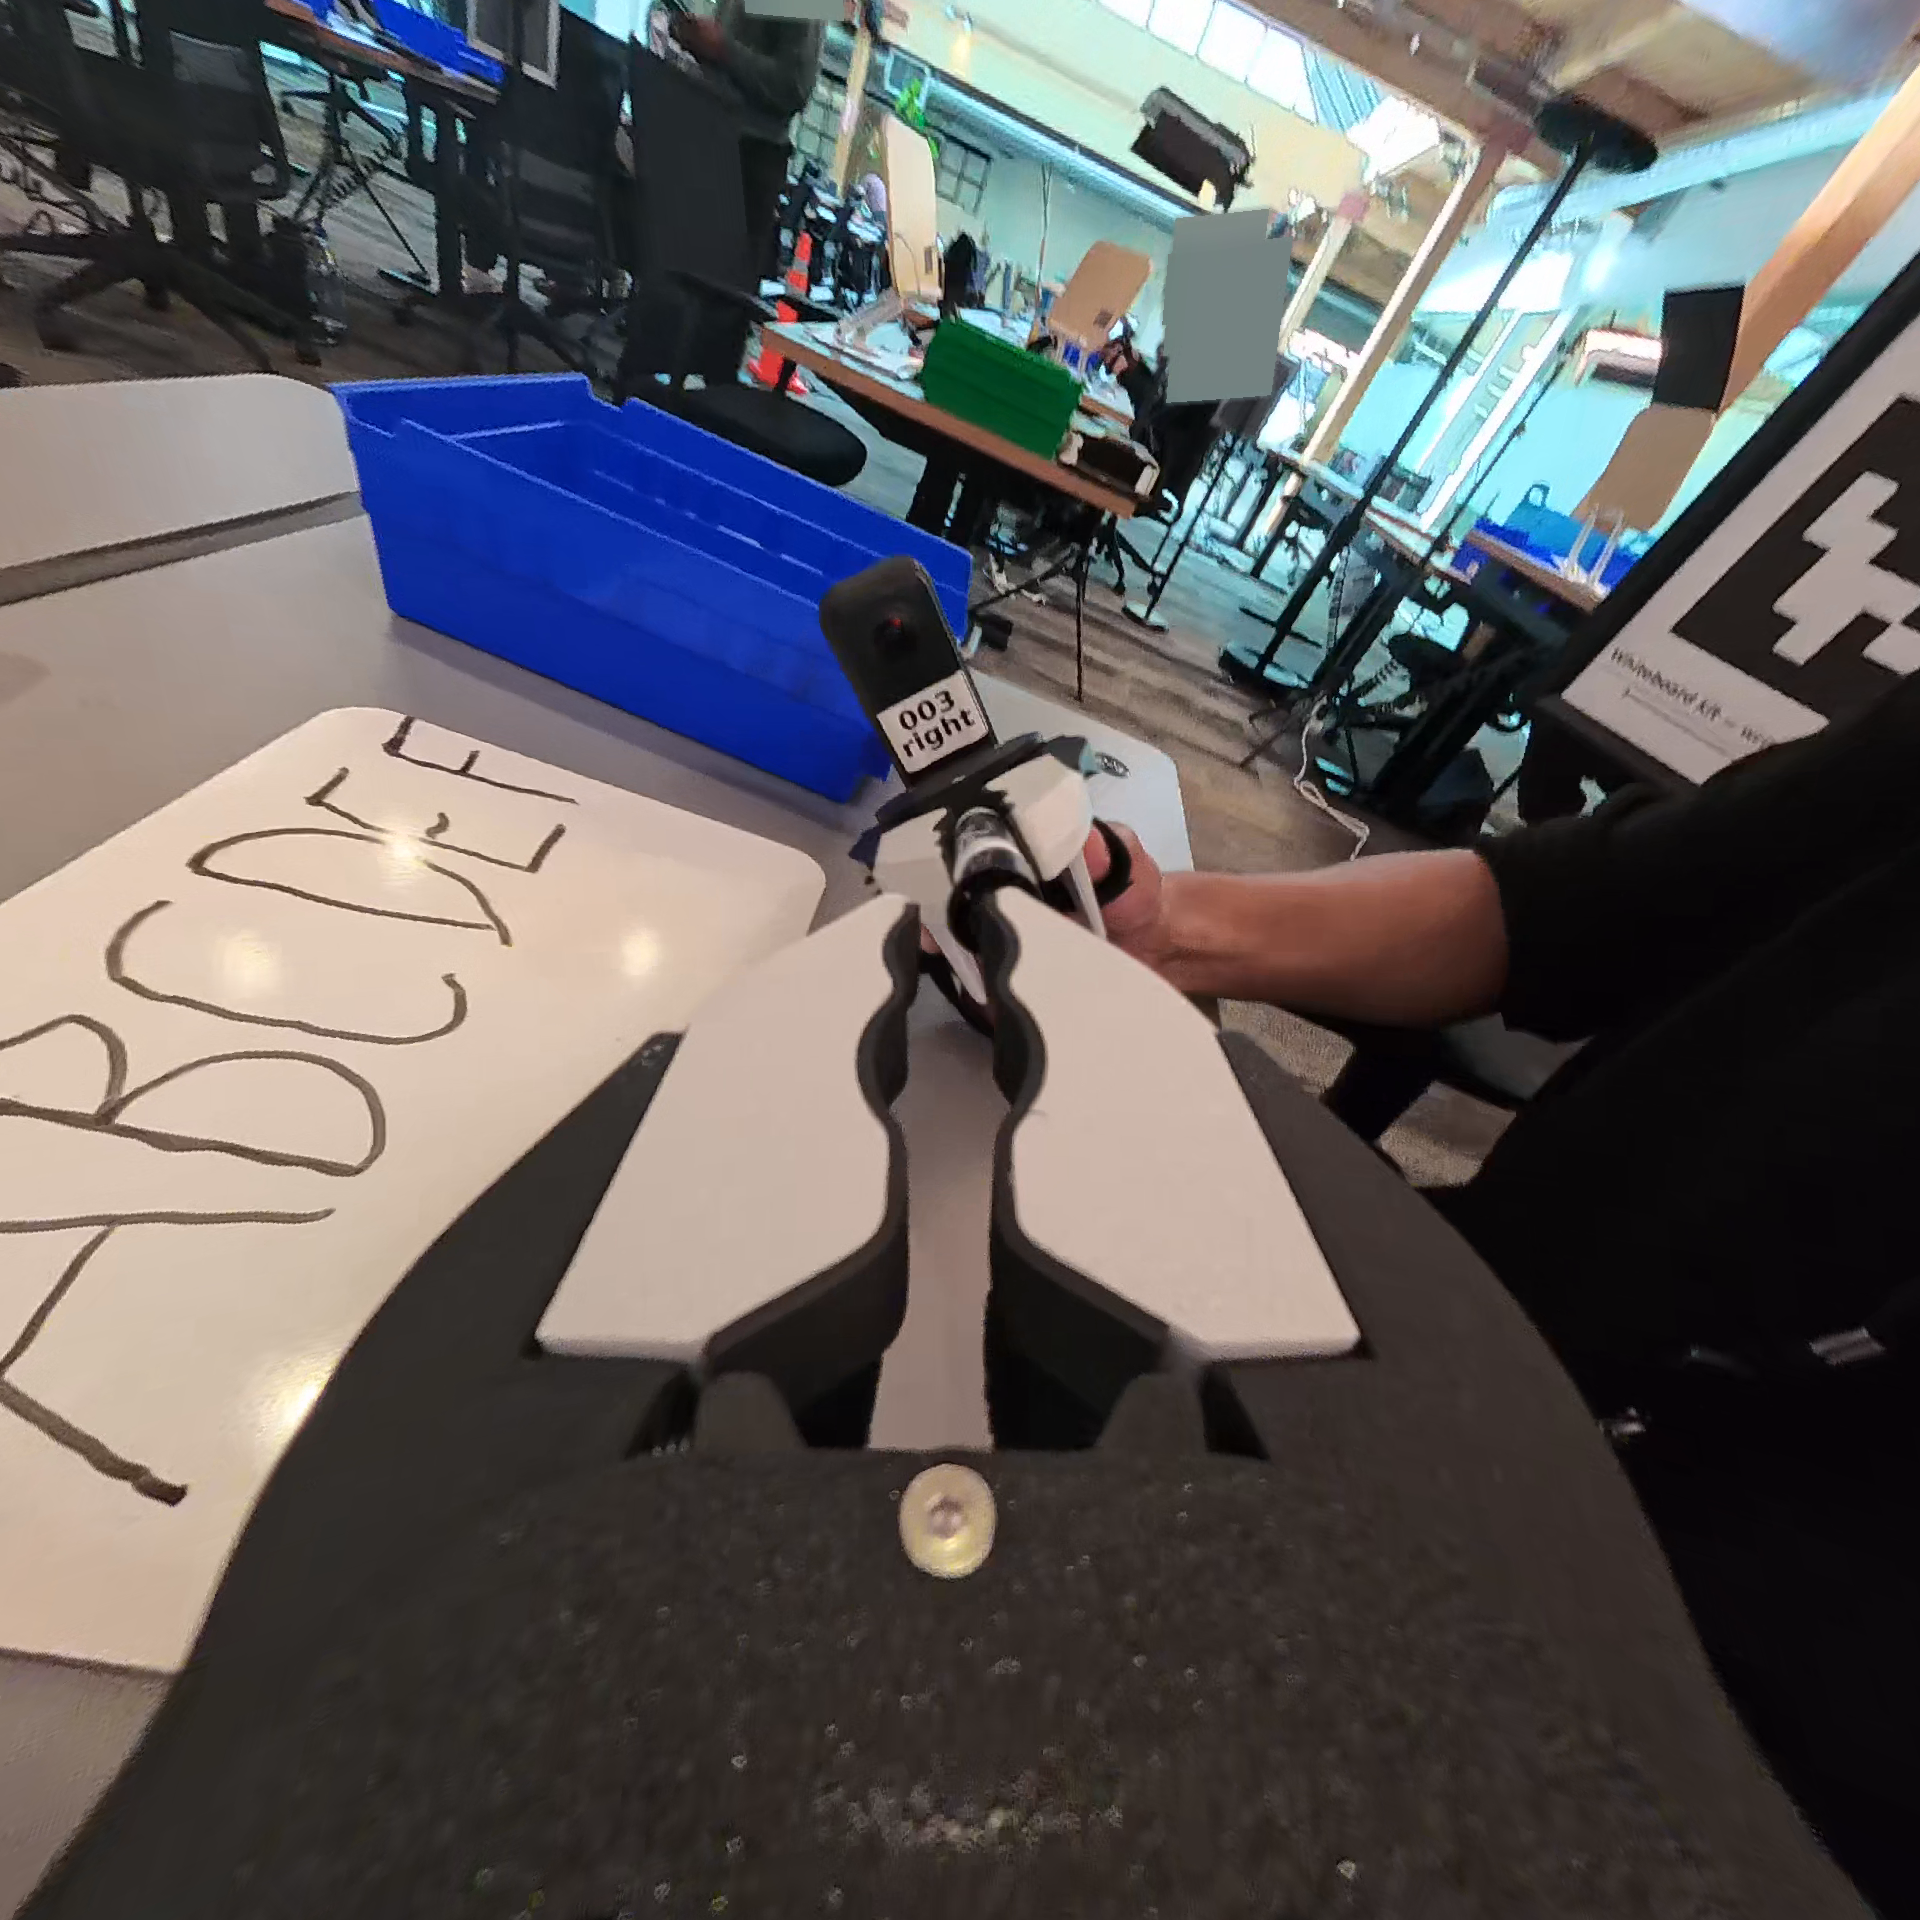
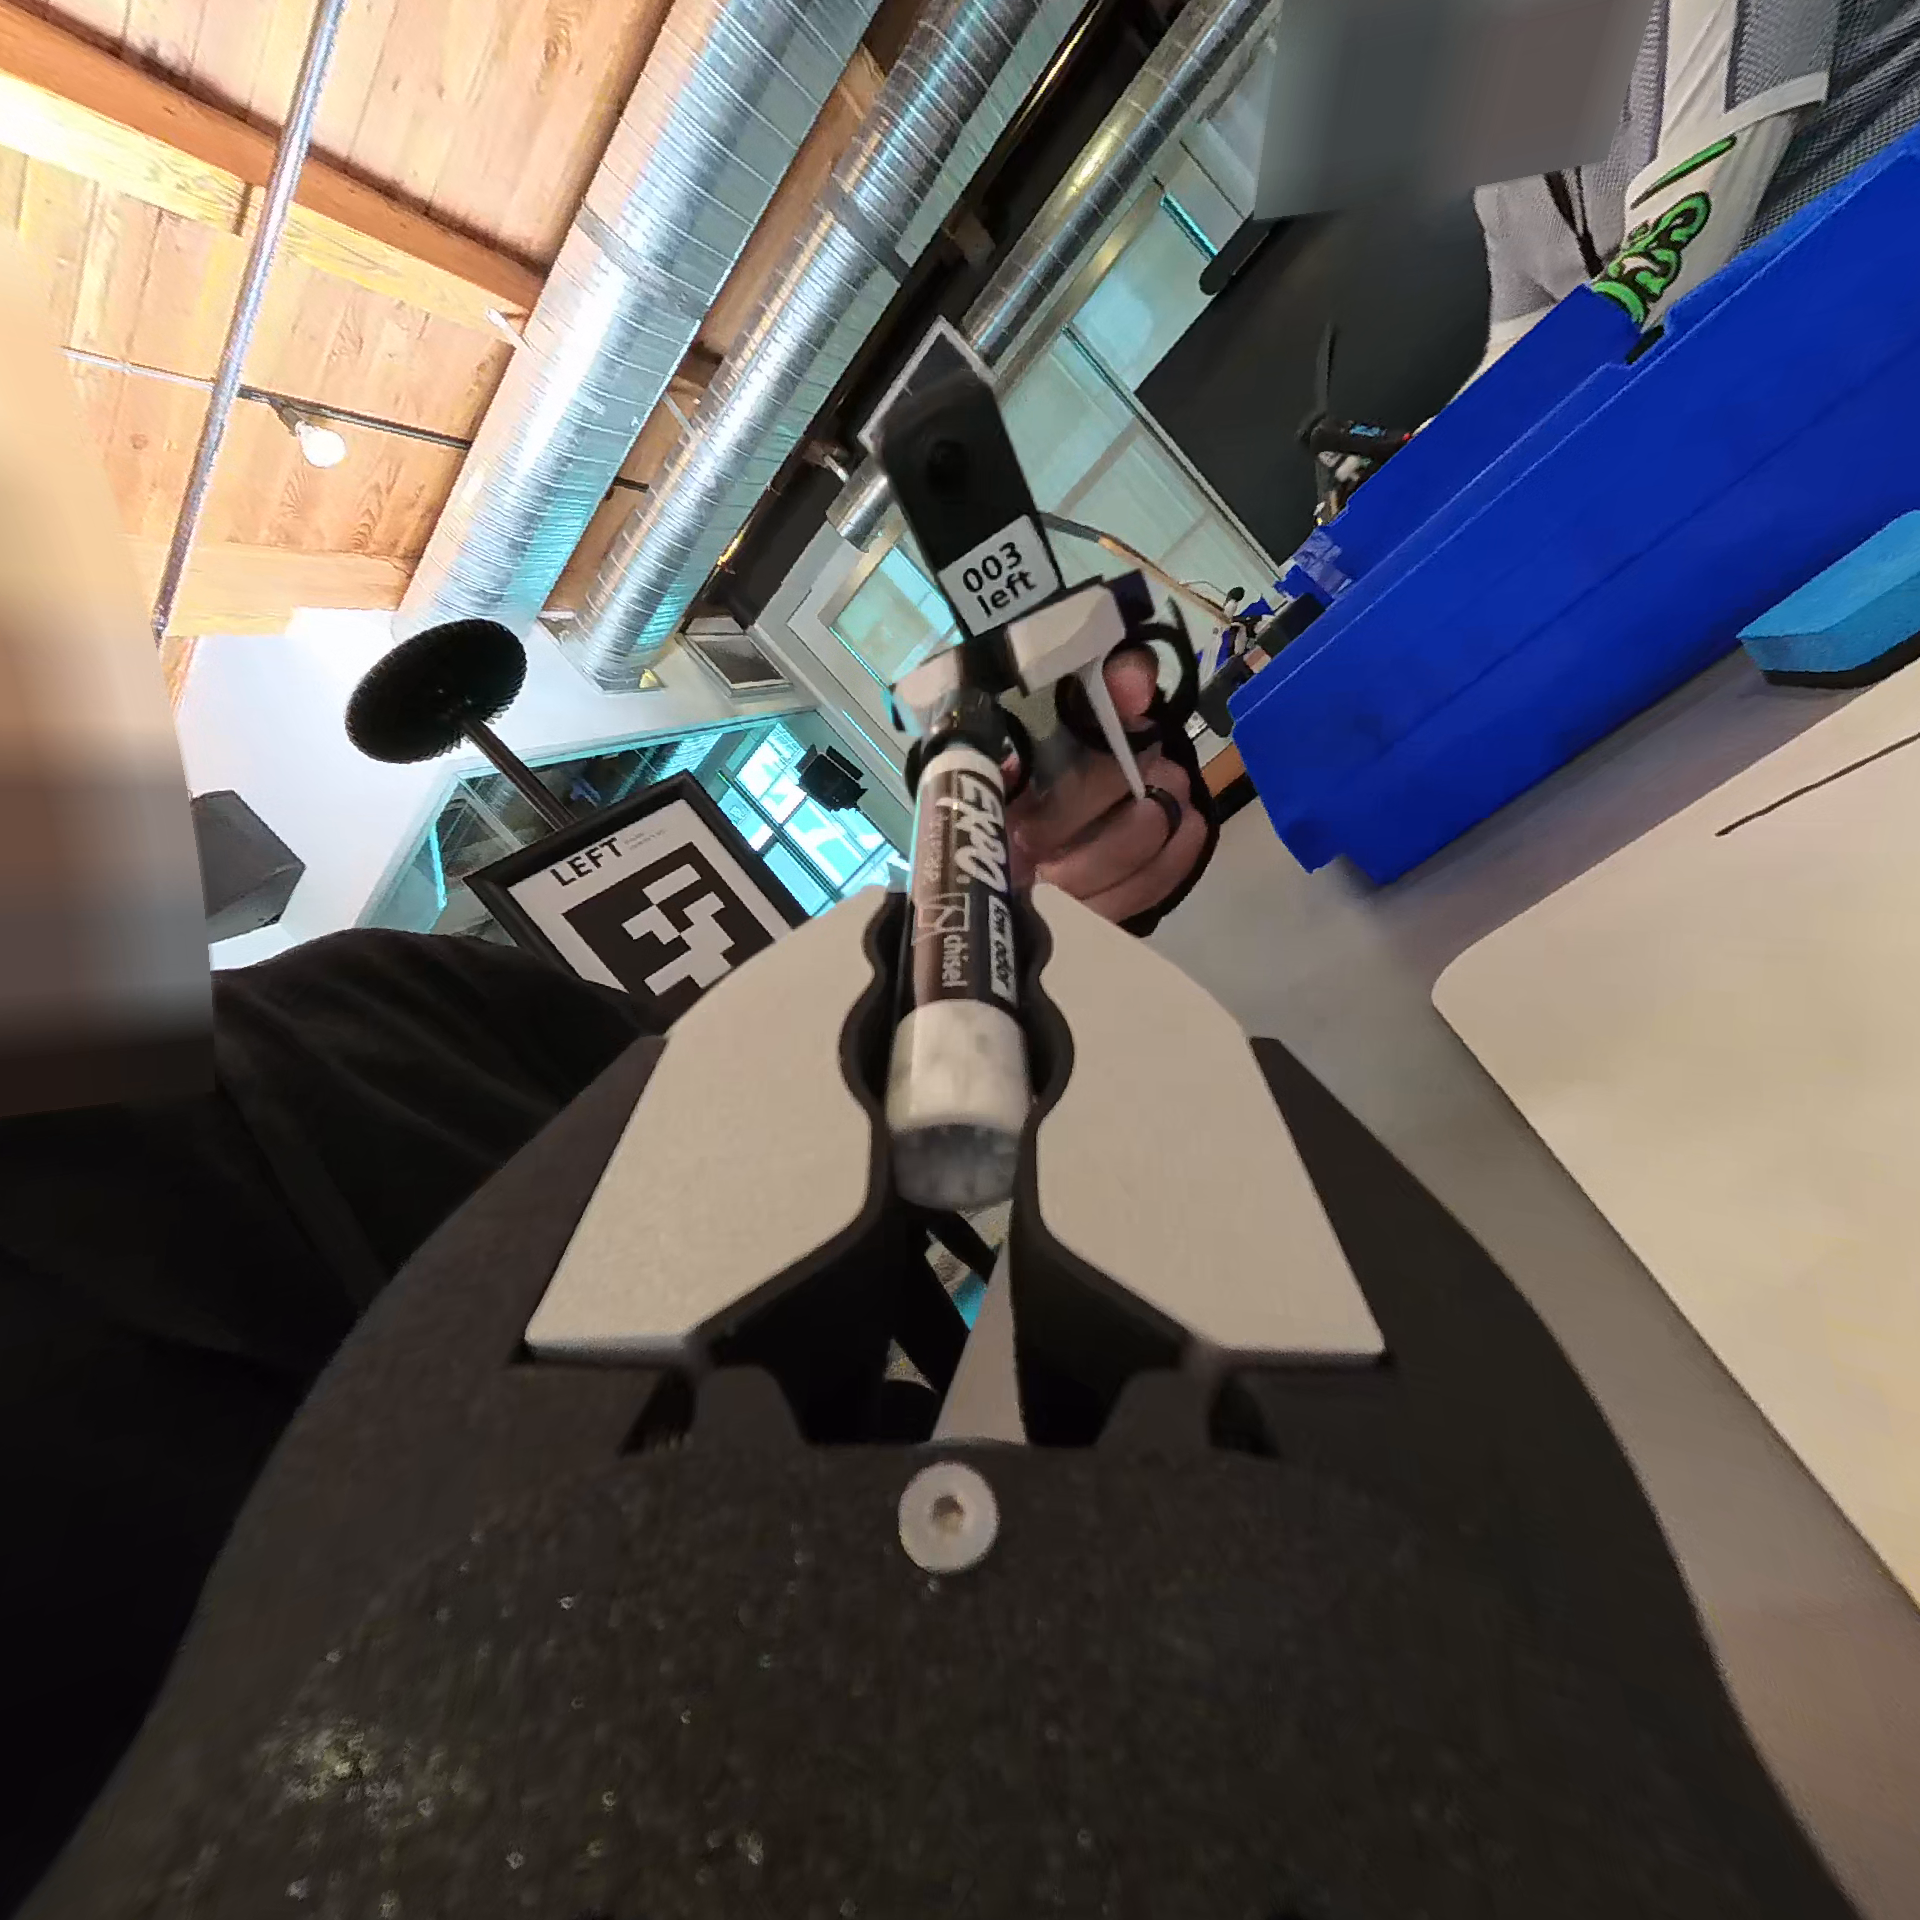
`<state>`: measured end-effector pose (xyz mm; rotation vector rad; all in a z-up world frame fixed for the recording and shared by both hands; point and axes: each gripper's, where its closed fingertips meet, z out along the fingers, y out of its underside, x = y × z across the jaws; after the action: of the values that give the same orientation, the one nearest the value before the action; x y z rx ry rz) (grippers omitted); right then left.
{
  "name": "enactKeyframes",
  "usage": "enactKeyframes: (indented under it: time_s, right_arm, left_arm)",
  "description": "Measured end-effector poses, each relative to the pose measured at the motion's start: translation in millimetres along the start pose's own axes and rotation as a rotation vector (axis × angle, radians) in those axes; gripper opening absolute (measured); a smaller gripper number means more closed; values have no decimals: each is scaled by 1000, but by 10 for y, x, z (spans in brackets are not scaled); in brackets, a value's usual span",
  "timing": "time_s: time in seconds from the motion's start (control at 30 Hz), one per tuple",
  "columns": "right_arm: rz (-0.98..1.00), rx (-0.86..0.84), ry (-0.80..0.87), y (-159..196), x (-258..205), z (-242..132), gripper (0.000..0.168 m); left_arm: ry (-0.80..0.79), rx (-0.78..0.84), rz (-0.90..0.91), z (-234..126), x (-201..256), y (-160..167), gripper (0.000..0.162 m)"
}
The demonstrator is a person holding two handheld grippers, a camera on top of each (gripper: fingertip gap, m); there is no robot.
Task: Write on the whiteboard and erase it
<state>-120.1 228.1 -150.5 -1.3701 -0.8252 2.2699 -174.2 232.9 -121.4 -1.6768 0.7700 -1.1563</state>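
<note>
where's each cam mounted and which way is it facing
Left wrist view: on the left gripper, looking across the table past the whiteboard and blue bin; ahead are the right gripper, a hand and a dark sleeve.
Right wrist view: on the right gripper, tilted up toward ceiling ducts; the left gripper and its hand are ahead.
Shared: the marker, held between both sets of jaws, plus bin and whiteboard.

Bright indoor daylight, wide-angle views.
Ceiling lamps glare off the whiteboard point(image 1: 312, 1039); straight edges bow toward the frame borders; the marker point(image 2: 961, 997) end nearest the lens looks soft.
</note>
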Motion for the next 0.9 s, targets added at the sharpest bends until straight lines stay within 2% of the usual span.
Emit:
enactKeyframes:
  time_s: [0.33,0.53,0.77,0.9]
  right_arm:
    - [-17,-23,23,19,1,-16,19]
    - [-22,-35,43,34,29,-14,19]
    - [-26,-40,45,32,23,-8,19]
    - [-21,-51,44,56,31,7,19]
  left_arm:
    - [-9,-57,53,-4,27,86,17]
    - [-12,-67,82,4,45,110,5]
    - [-10,-77,77,-4,38,118,17]
    - [-6,-95,83,21,47,159,17]
